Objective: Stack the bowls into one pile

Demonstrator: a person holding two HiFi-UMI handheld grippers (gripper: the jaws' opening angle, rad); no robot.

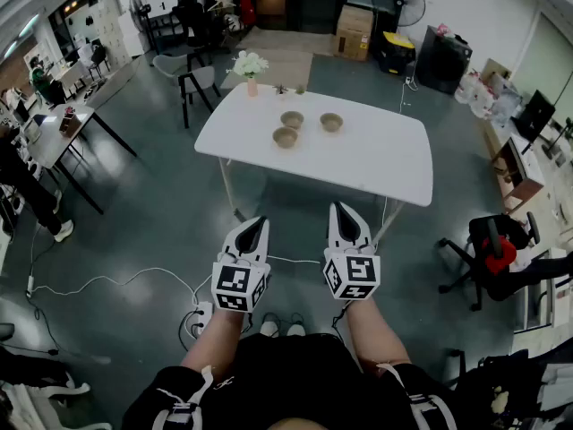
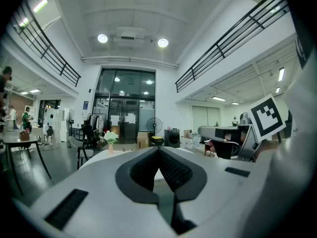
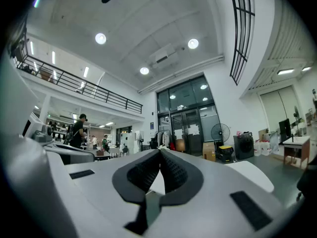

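Three tan bowls rest apart on the white table (image 1: 376, 164) in the head view: one at the far left (image 1: 292, 119), one at the far right (image 1: 331, 122) and one nearer (image 1: 285, 137). My left gripper (image 1: 254, 227) and right gripper (image 1: 343, 215) are held level side by side, well short of the table's near edge. Both are shut with nothing between the pads. In the left gripper view the jaws (image 2: 159, 150) meet at the tips, and the right gripper view shows the same (image 3: 160, 152). Neither gripper view shows the bowls.
A vase of white flowers (image 1: 250, 65) stands at the table's far left corner. A grey chair (image 1: 192, 81) sits beyond it, a black office chair with red (image 1: 491, 245) at the right. Cables and a power strip (image 1: 199, 319) lie on the floor near my feet.
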